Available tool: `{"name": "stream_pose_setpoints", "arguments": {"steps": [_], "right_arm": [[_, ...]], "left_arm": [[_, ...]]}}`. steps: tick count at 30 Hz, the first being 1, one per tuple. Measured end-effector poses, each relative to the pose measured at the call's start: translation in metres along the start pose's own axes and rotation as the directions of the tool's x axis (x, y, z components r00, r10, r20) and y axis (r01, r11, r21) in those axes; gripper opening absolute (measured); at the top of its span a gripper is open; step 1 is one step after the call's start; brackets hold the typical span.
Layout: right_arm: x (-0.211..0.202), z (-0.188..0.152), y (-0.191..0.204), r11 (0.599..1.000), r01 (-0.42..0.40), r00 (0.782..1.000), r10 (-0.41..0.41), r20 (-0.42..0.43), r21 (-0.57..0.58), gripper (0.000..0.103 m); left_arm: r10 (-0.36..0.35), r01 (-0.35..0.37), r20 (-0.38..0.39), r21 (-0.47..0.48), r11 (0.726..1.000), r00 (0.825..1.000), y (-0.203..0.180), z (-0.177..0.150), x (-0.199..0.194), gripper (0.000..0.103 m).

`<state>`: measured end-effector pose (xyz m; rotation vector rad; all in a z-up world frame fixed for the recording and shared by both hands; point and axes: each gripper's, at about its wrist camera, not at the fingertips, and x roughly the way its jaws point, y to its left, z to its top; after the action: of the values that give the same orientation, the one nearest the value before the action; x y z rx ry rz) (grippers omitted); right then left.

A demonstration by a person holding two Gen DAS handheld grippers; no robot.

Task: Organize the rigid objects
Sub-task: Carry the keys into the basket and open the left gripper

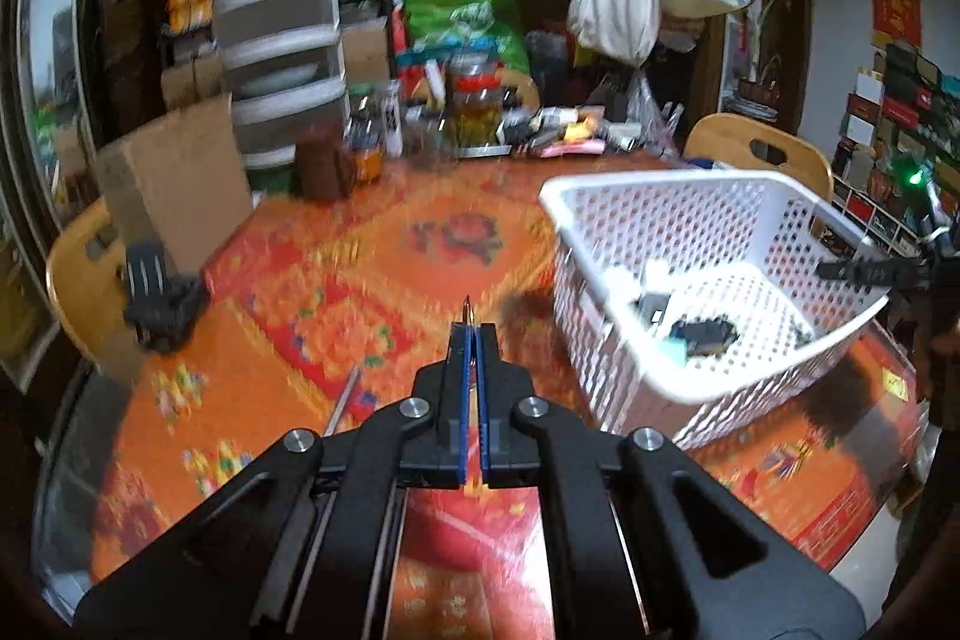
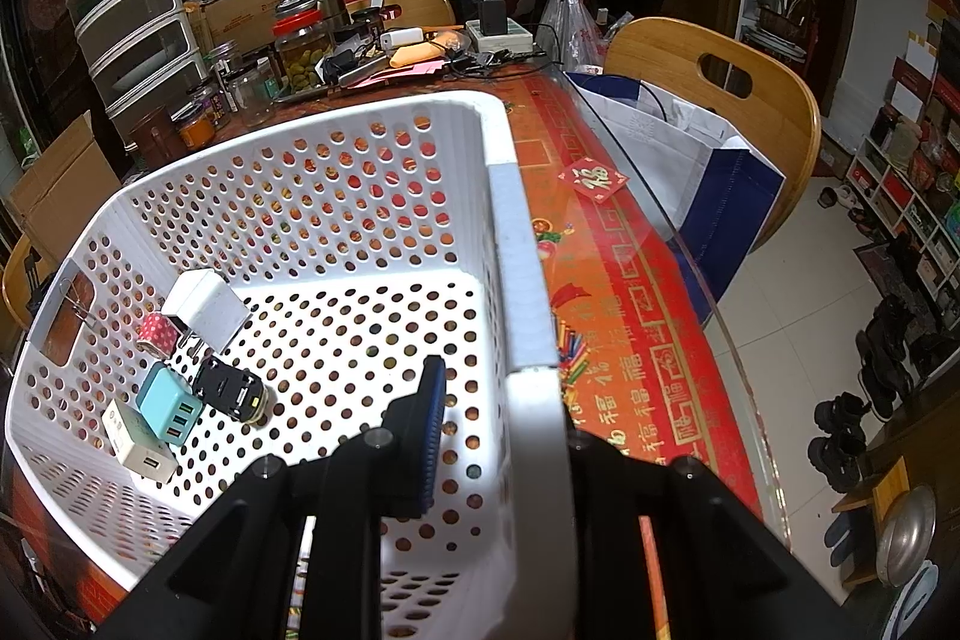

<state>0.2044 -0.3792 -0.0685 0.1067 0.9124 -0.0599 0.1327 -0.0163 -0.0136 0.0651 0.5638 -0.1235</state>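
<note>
Pen tip (image 1: pixel 467 310), brass-coloured, pokes out past the blue pads of my left tool (image 1: pixel 474 334), which is pinched shut on the pen above the orange patterned table (image 1: pixel 360 244). White perforated basket (image 1: pixel 708 244) stands near the table's right edge. My right tool (image 2: pixel 498 400) is clamped on the basket's rim (image 2: pixel 528 316), one blue-padded finger (image 2: pixel 433 400) inside the wall, the other hidden behind it. Gathered in the basket's left corner I see a white charger (image 2: pixel 207 307), a teal charger (image 2: pixel 165 403), a cream charger (image 2: pixel 138 445), a black adapter (image 2: pixel 231 388) and a dotted tape roll (image 2: pixel 157 331). A black clamp (image 1: pixel 159 298) sits at the table's left edge.
</note>
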Motion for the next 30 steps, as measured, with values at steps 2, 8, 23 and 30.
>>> {"name": "stream_pose_setpoints", "arguments": {"steps": [2, 8, 23, 30], "right_arm": [[0.000, 0.000, 0.000, 1.000, -0.001, 1.000, 0.001, 0.001, 0.000, 0.019], [0.000, 0.000, 0.000, 1.000, -0.003, 1.000, 0.003, 0.002, 0.000, 0.019], [0.001, 0.001, 0.000, 1.000, -0.003, 1.000, 0.003, -0.011, -0.002, 0.019], [0.001, 0.001, 0.000, 1.000, -0.003, 1.000, 0.003, -0.008, -0.001, 0.019]], "left_arm": [[0.000, -0.001, 0.031, 0.046, 0.999, 1.000, -0.011, 0.017, -0.007, 0.002], [-0.045, 0.037, 0.042, 0.173, 0.984, 0.998, -0.054, 0.060, -0.002, 0.002], [-0.069, 0.164, -0.297, 0.310, 0.937, 0.952, -0.129, 0.065, 0.129, 0.002], [-0.032, 0.154, -0.361, 0.316, 0.936, 0.932, -0.131, 0.050, 0.151, 0.002]]}}
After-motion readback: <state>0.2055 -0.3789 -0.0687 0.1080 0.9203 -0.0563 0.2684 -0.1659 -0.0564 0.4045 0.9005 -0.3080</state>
